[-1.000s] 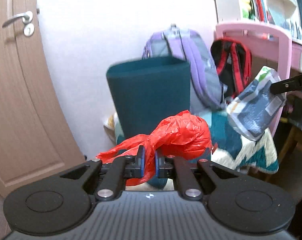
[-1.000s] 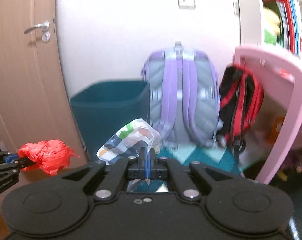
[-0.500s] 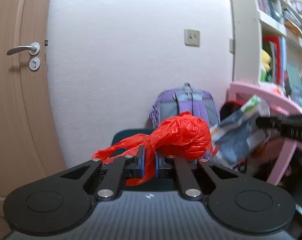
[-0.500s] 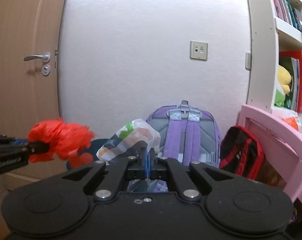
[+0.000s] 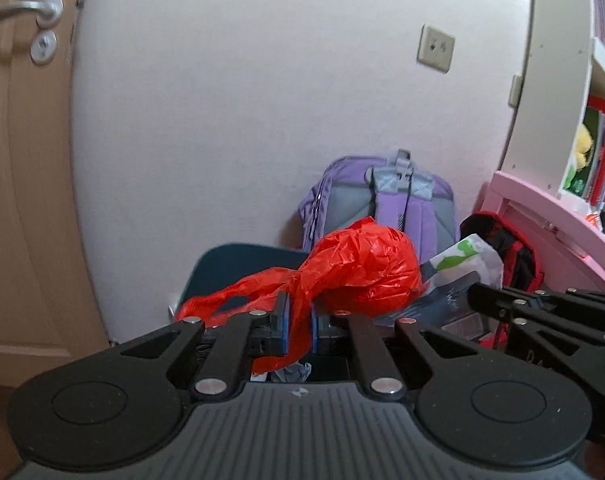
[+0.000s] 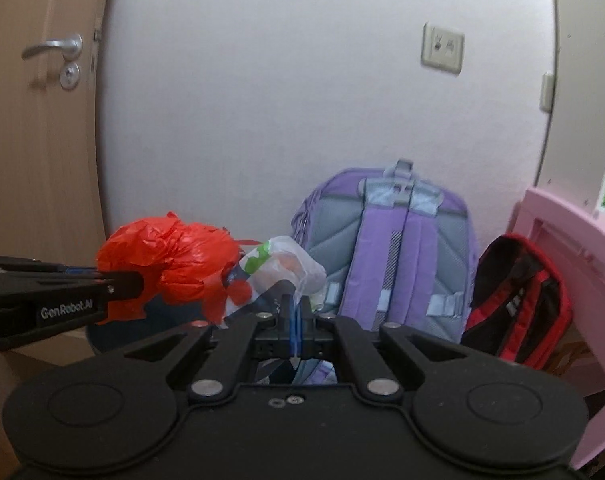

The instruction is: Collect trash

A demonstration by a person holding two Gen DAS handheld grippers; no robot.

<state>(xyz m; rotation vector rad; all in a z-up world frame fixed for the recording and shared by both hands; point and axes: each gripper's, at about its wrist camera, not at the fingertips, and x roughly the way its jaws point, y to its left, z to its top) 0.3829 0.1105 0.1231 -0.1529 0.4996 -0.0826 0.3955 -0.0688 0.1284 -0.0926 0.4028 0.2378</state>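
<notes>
My left gripper (image 5: 299,322) is shut on a crumpled red plastic bag (image 5: 358,276), held above the dark teal bin (image 5: 238,264). My right gripper (image 6: 295,322) is shut on a printed plastic snack wrapper (image 6: 278,268), white with green and dark patches. In the right wrist view the red bag (image 6: 174,258) and left gripper come in from the left, touching the wrapper. In the left wrist view the wrapper (image 5: 462,268) and right gripper (image 5: 474,298) sit just right of the red bag. The bin (image 6: 174,320) is mostly hidden behind both.
A purple backpack (image 6: 390,248) leans on the white wall behind the bin. A red and black backpack (image 6: 518,296) sits beside a pink desk frame (image 6: 570,248). A wooden door (image 5: 18,160) stands at left, a white bookshelf (image 5: 570,80) at right.
Both grippers have come closer together, so the wrapper now touches the red bag. The views have tilted down a little and the bin's rim shows again below the red bag.
</notes>
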